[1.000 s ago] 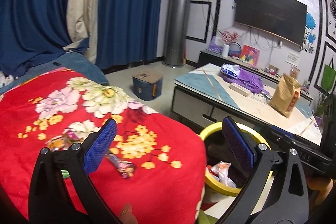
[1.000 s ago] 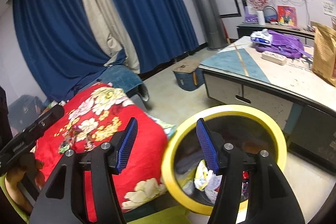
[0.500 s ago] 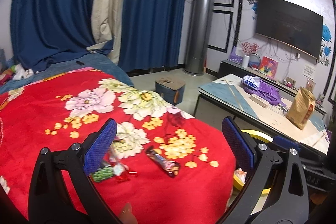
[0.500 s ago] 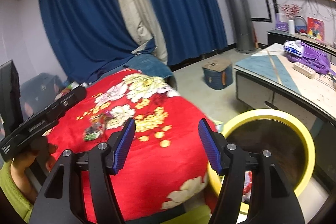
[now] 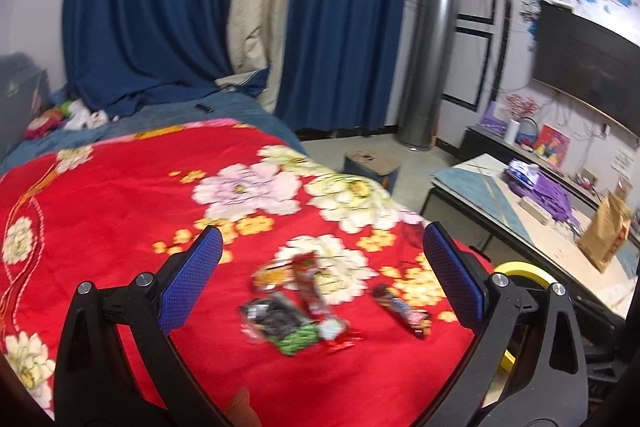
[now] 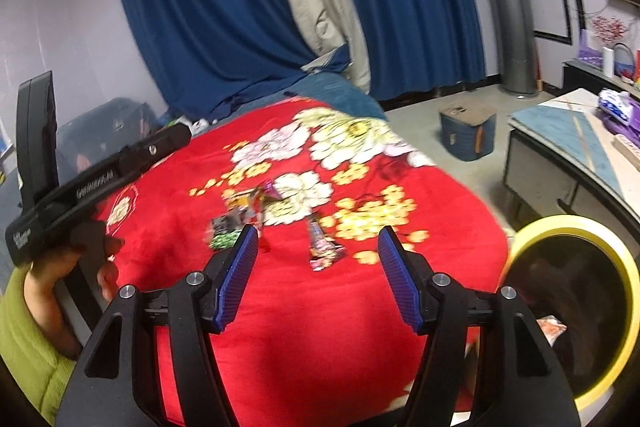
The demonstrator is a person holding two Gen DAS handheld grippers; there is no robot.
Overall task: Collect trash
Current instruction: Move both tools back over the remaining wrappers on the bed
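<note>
On the red floral bedspread (image 5: 120, 211) the trash I am after sits in a loose cluster: a dark packet with a green end (image 5: 280, 325), a red wrapper (image 5: 310, 283) lying partly over it, an orange-yellow packet (image 5: 268, 273) just behind them, and a dark candy-bar wrapper (image 5: 402, 309) a little apart to the right. None of these has been lifted yet.

Beside the bed, the yellow-rimmed bin (image 6: 618, 267) already has at least one crumpled wrapper (image 6: 552, 329) in it, so I judge the job partly done, with those four or so pieces left on the bed.

My left gripper (image 5: 320, 273) has its jaws wide, and they are bare, framing the cluster from above. My right gripper (image 6: 316, 277) has its jaws parted about halfway, nothing between them, with the candy-bar wrapper just ahead. The pictures are blurred, so I cannot tell whether smaller scraps lie among the printed flowers.
</note>
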